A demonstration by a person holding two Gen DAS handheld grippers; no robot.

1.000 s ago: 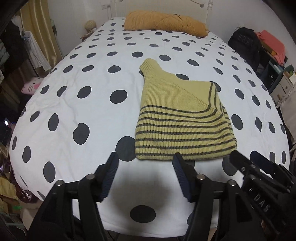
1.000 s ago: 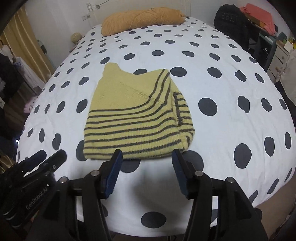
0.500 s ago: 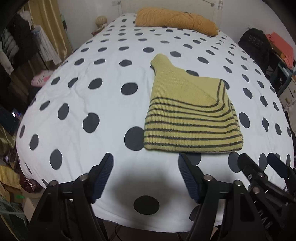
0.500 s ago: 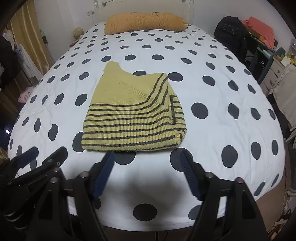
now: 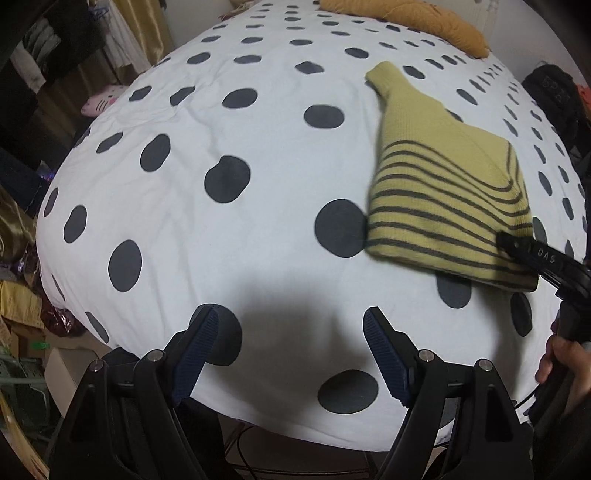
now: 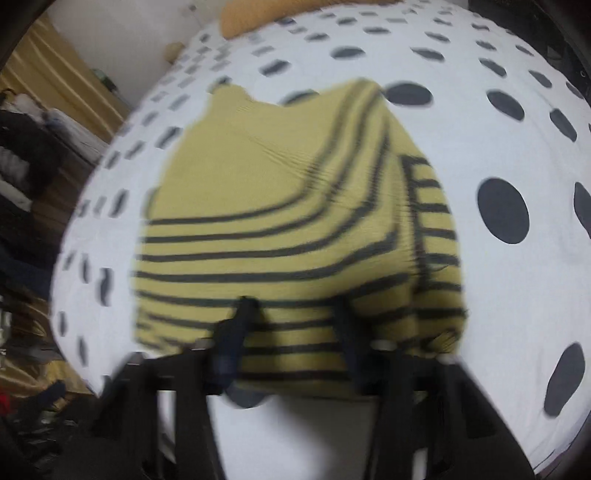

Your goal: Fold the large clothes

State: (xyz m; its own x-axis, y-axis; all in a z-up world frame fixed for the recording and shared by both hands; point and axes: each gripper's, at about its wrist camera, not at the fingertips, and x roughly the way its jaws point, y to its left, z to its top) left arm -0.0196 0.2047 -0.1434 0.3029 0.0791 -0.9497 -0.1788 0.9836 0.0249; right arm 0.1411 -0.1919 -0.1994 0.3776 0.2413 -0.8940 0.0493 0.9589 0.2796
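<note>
A folded yellow-green sweater [image 5: 439, 192] with dark stripes lies on the white bed cover [image 5: 221, 129] with dark dots. My left gripper [image 5: 291, 354] is open and empty over the bed's near edge, left of the sweater. My right gripper [image 6: 295, 325] is open, its fingers over the sweater's [image 6: 277, 221] near hem; that view is blurred. In the left wrist view the right gripper's fingertips [image 5: 517, 242] rest at the sweater's near right corner, held by a hand.
An orange pillow [image 5: 406, 18] lies at the head of the bed. A black backpack [image 5: 554, 96] stands to the right. Clothes, a curtain and clutter line the left side [image 5: 55, 74].
My right gripper has moved forward from the bed's edge onto the sweater's near hem. My left gripper has swung left, so the sweater now sits to its right.
</note>
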